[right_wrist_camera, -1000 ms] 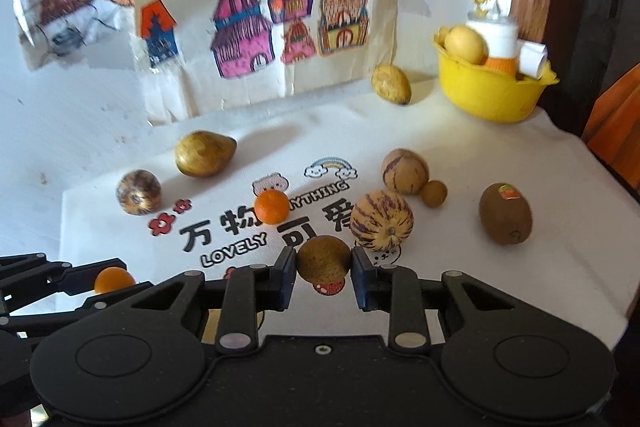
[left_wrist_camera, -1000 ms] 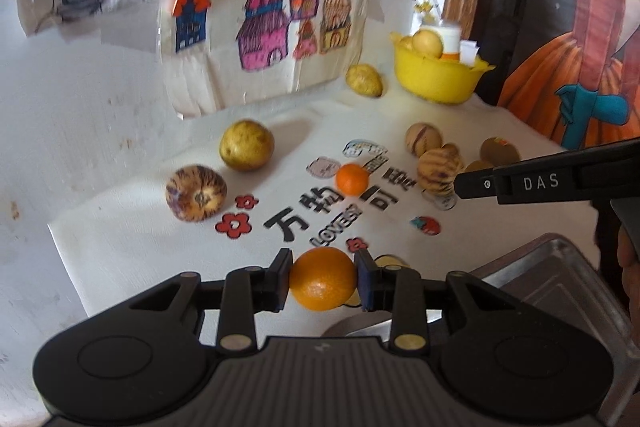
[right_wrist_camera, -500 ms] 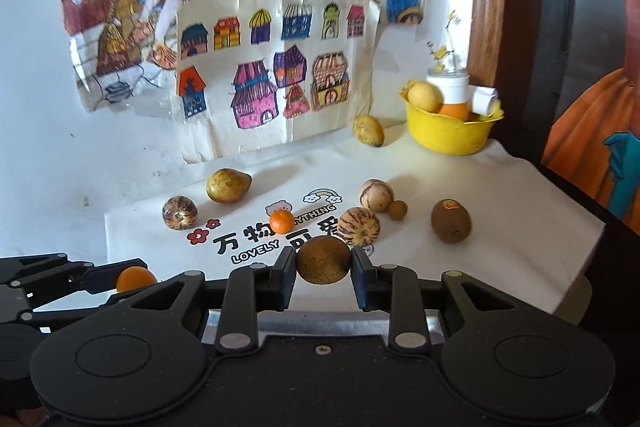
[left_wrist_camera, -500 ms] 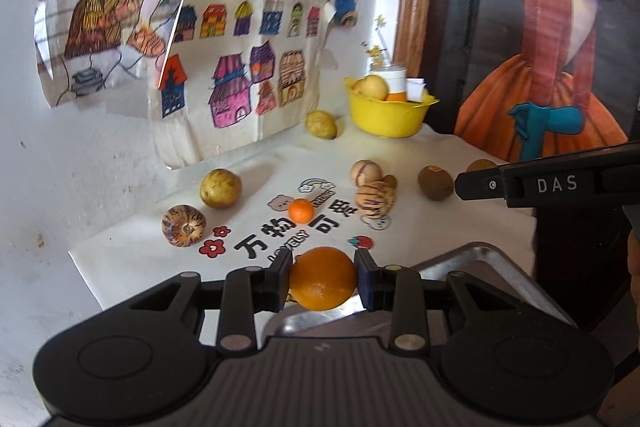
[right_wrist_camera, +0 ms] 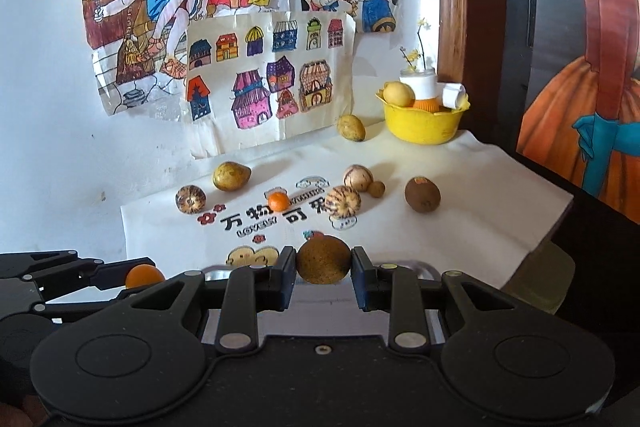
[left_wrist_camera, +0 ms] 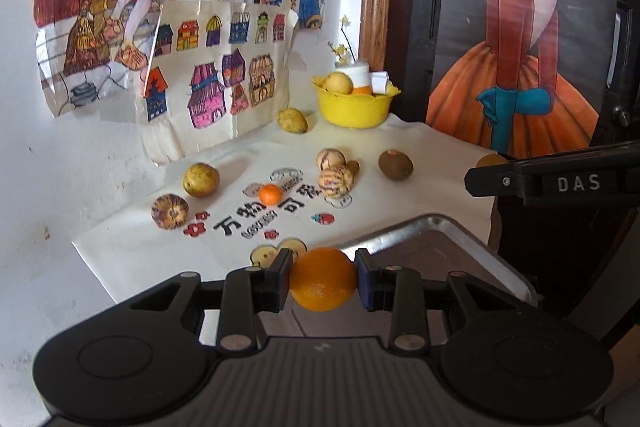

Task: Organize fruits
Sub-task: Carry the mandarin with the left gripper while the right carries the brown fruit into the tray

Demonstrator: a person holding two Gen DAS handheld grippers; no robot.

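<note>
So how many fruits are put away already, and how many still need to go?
None shows in the metal tray yet. In hand: the left gripper clamps an orange, and the right gripper clamps a brown fruit, both over the tray. Left: eight fruits on the cloth, like the small orange and kiwi.

White capital letters reading "DAS" mark the side of the right gripper (left_wrist_camera: 560,183) where it crosses the left wrist view. The white cloth (right_wrist_camera: 460,187) carries large black Chinese characters, "万物可爱", with smaller Latin lettering beneath them, "LOVELY", partly blurred; more small print beside the rainbow picture cannot be read.
</note>
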